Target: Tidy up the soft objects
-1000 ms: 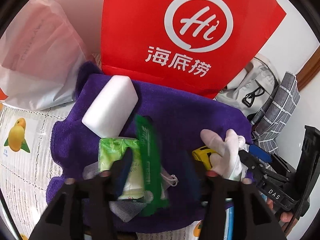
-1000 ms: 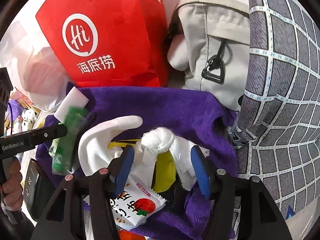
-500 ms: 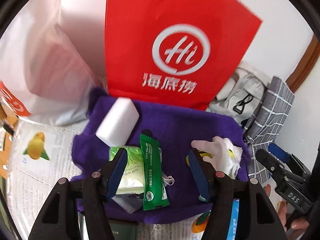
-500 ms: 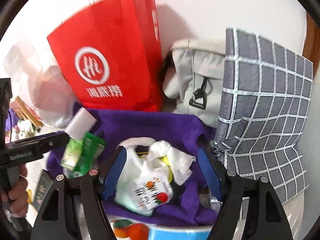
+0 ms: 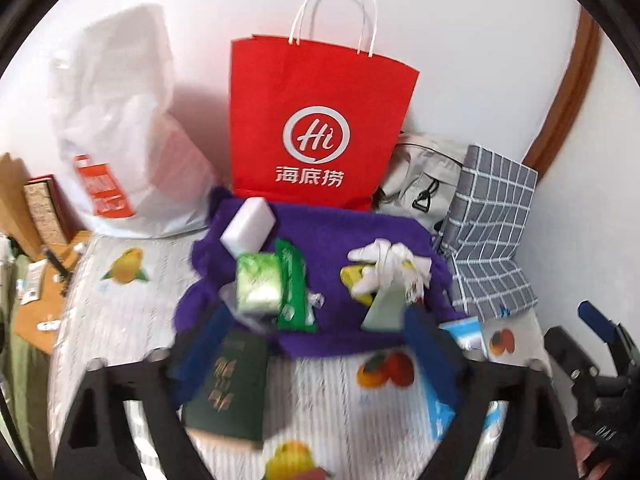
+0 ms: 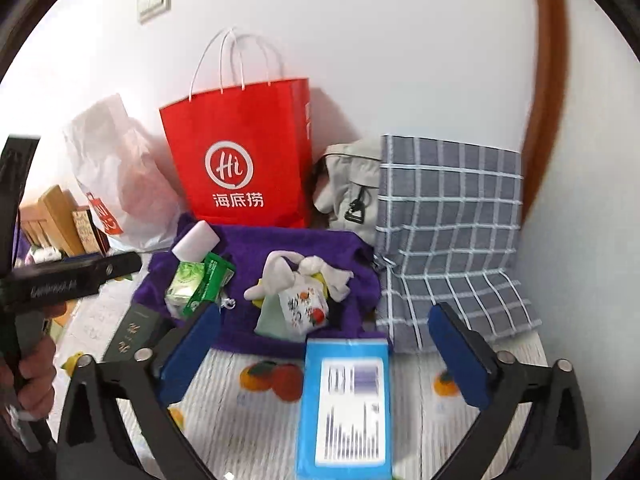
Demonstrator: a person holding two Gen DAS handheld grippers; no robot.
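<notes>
While both grippers hover with fingers spread and empty, the knotted white cloth bundle lies on the purple towel, straight ahead of the right gripper, probably the nearer one.

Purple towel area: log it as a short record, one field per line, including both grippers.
surface: fruit-print cloth
towel: purple towel, spread in front of the red bag
left group on towel: white sponge, green tissue pack, green sachet
right group on towel: white glove over printed packet
off towel: green booklet, blue pack
backdrop: plastic bag, grey bag, checked cushion
left gripper: open, empty
right gripper: open, empty
</notes>
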